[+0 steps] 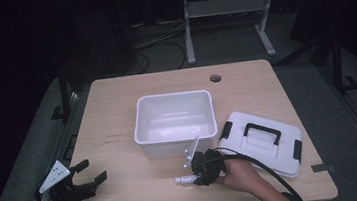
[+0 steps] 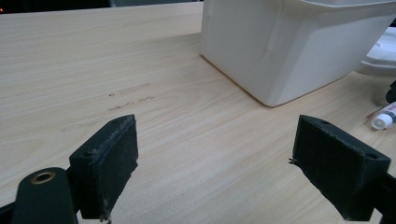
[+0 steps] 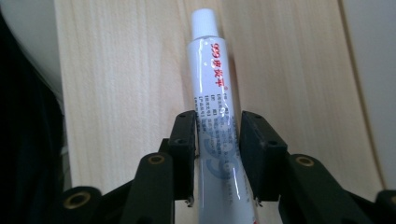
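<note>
This looked like a lab or test room set up for recording. A plain wooden table with a cable hole stood on grey floor, walled in by dark surroundings. Behind it stood the metal legs of a second desk, with loose cables trailing across the floor. Black frame posts flanked the table on both sides.

One tube, one bin, one lid, two hand-held grippers.
</note>
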Motion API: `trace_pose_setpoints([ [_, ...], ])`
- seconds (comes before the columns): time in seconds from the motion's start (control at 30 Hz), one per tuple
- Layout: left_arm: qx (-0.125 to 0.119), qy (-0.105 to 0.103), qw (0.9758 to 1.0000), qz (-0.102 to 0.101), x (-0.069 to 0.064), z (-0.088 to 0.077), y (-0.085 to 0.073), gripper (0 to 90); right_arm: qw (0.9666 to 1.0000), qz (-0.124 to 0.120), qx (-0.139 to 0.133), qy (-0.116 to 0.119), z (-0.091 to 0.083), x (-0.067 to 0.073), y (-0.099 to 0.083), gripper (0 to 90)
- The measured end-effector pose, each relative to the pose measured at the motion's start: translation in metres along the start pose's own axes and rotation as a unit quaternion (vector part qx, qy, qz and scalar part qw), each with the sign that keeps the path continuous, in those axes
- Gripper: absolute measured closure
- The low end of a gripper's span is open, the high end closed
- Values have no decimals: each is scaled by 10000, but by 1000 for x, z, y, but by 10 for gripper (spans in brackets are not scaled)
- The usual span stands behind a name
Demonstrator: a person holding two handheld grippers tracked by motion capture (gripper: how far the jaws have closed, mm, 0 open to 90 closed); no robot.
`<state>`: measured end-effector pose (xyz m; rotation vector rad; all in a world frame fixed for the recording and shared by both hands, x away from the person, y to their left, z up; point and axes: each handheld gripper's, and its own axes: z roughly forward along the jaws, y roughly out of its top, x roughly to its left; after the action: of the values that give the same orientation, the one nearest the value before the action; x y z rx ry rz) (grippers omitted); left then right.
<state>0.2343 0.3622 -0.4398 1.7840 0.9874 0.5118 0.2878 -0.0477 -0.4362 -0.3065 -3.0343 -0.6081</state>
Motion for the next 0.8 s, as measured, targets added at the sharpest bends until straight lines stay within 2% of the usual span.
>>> trace_pose_setpoints([
  [0.17, -6, 1, 10000, -16, 0, 1, 0, 134, 10000, -55, 68, 1, -4, -4, 0, 658],
  [0.53, -1, -3, 10000, -8, 0, 0, 0, 134, 9991, -292, 314, 29, 1, -3, 8, 654],
  [0.8, -19, -4, 10000, -23, 1, 0, 0, 134, 9982, -414, 426, 43, 7, -2, 10, 692],
])
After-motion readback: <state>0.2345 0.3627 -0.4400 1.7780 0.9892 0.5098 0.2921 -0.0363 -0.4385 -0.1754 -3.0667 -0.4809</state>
